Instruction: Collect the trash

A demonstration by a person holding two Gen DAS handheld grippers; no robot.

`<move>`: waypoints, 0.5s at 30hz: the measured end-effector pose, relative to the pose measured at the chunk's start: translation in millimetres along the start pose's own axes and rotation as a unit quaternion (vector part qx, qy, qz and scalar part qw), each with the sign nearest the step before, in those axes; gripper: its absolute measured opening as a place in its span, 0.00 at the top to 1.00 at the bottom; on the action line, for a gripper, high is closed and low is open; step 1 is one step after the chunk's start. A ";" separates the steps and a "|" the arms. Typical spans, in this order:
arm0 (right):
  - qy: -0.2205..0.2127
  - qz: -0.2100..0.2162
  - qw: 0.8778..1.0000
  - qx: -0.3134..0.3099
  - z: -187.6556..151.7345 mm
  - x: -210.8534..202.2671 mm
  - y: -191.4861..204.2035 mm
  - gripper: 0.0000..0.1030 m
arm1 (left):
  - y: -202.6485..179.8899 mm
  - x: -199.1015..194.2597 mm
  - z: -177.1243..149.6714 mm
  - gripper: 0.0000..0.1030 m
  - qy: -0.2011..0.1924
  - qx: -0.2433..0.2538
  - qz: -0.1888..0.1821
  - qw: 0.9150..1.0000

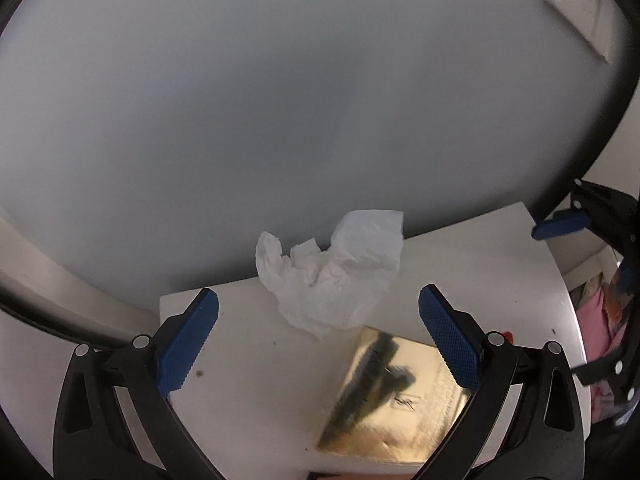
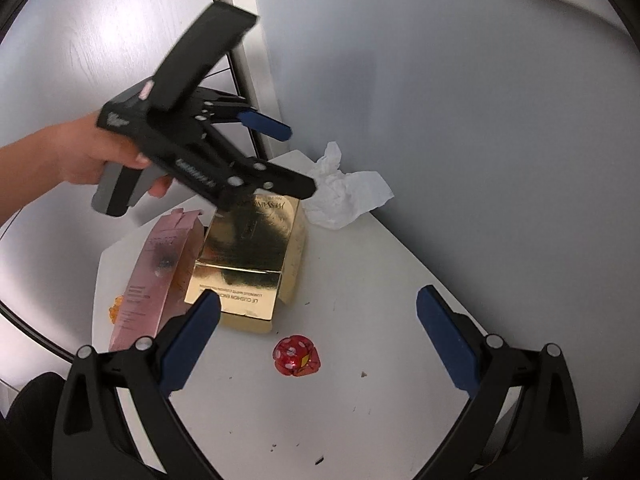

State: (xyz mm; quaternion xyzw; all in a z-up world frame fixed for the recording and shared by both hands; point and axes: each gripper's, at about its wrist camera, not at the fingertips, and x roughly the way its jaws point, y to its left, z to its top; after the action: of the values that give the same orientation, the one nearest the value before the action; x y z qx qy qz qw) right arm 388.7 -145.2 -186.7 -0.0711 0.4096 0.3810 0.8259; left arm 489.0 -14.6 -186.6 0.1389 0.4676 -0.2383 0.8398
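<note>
We hold our left gripper (image 1: 318, 326) with its jaws spread wide and nothing between them, above a shiny gold cardboard box (image 1: 394, 396) and facing a crumpled white paper tissue (image 1: 332, 272) at the far edge of the white tabletop (image 1: 248, 380), against the grey wall (image 1: 280, 100). Our right gripper (image 2: 318, 334) also hangs released over a small red foil wrapper (image 2: 297, 356). A pink carton (image 2: 154, 276) lies touching the gold box's left side, an orange scrap (image 2: 116, 306) just beyond it.
</note>
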 end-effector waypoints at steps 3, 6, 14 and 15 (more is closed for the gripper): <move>0.001 0.001 1.000 -0.005 -0.6 2.7 1.2 0.07 | 5.0 10.6 0.1 0.06 0.011 -0.005 -0.011 1.000; 0.001 0.006 1.000 -0.005 0.1 5.2 1.1 0.07 | 8.1 21.3 -1.1 0.06 0.023 -0.006 -0.024 0.999; -0.011 0.006 1.000 0.011 8.8 7.6 -3.3 0.07 | 13.2 34.5 -0.6 0.12 0.043 -0.009 -0.041 0.998; -0.016 0.004 1.000 0.018 11.8 7.6 -4.5 0.07 | 14.4 36.1 -1.0 0.13 0.043 -0.010 -0.044 0.998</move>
State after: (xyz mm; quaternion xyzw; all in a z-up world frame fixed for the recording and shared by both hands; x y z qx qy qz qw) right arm 402.0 -139.0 -185.4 -0.0487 0.4037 0.3783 0.8316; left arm 512.1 -11.7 -217.7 0.1195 0.5111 -0.2640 0.8092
